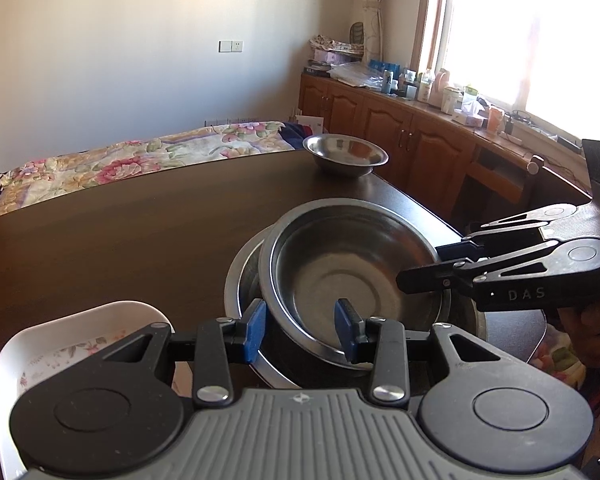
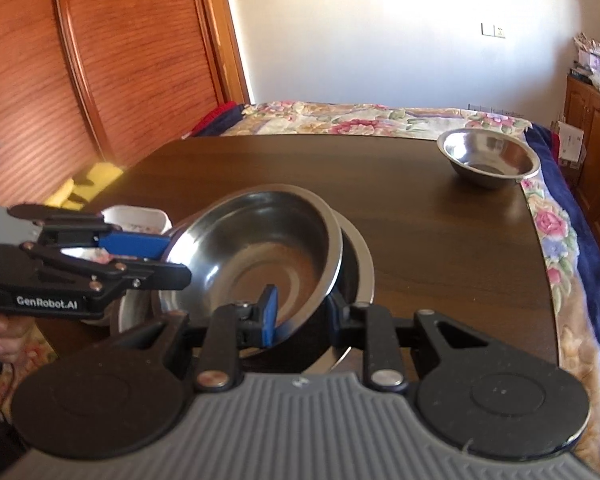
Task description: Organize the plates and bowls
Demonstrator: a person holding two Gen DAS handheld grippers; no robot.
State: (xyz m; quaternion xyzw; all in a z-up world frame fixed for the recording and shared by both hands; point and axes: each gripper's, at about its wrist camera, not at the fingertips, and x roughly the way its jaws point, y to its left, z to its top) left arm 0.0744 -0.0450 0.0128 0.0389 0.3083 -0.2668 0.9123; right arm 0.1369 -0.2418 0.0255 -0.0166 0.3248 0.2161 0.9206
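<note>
Low in the frame, the left gripper and right gripper each pinch the rim of the shiny tilted steel bowl, resting half-nested in a wider steel bowl. An uneven release could send it sliding onto the dark wooden table.

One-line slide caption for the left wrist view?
Both grippers clamp the rim of a steel bowl tilted in a larger one; another bowl sits behind.
</note>
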